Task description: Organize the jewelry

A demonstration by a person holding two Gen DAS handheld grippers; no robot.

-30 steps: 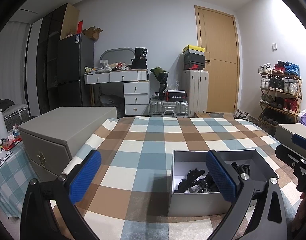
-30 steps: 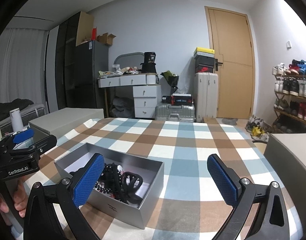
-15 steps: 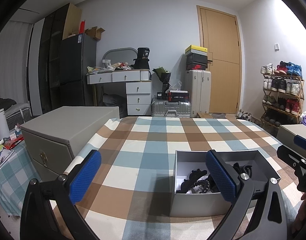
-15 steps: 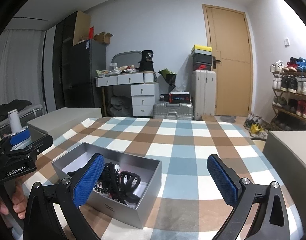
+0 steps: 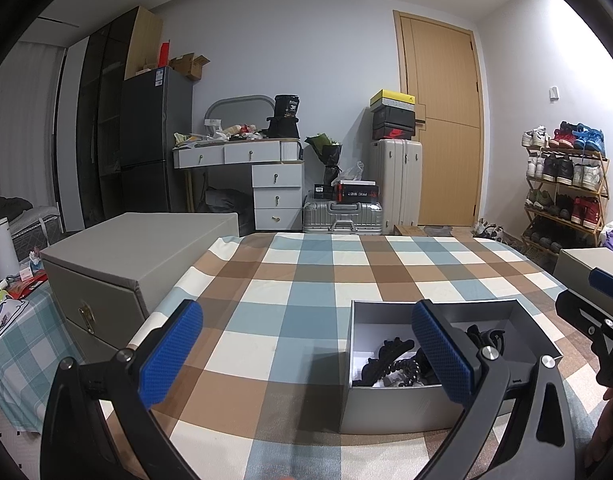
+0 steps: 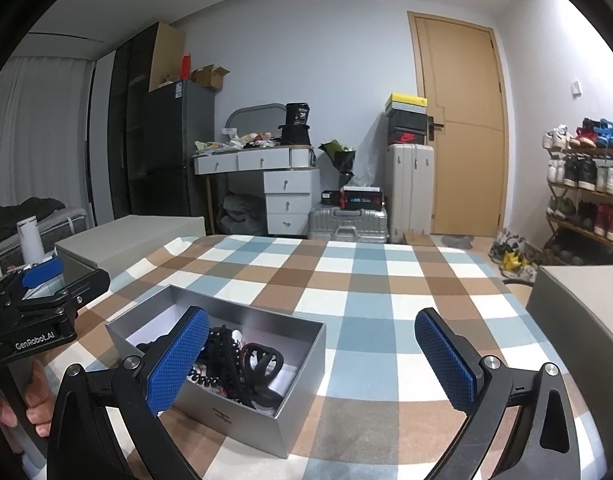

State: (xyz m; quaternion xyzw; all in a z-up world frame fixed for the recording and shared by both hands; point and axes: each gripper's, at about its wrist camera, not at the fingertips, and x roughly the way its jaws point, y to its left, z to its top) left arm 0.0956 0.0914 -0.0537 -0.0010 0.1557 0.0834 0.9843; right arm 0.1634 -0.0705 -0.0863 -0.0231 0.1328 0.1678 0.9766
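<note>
Claws left (image 5: pixel 306 354) and right (image 6: pixel 312 360) gape wide; matte rectangular silver box (image 6: pixel 242 412) holds black beaded jewelry (image 6: pixel 226 354).

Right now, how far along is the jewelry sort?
Barely started. Done: nothing visibly sorted; the dark pieces all lie jumbled in the open silver box on the checked cloth. In hand: nothing; left gripper and right gripper are both open and empty. Left: every piece.

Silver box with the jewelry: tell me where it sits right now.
The silver box sits open on the checked tablecloth, low left in the right wrist view, low right in the left wrist view, between both grippers.
</note>
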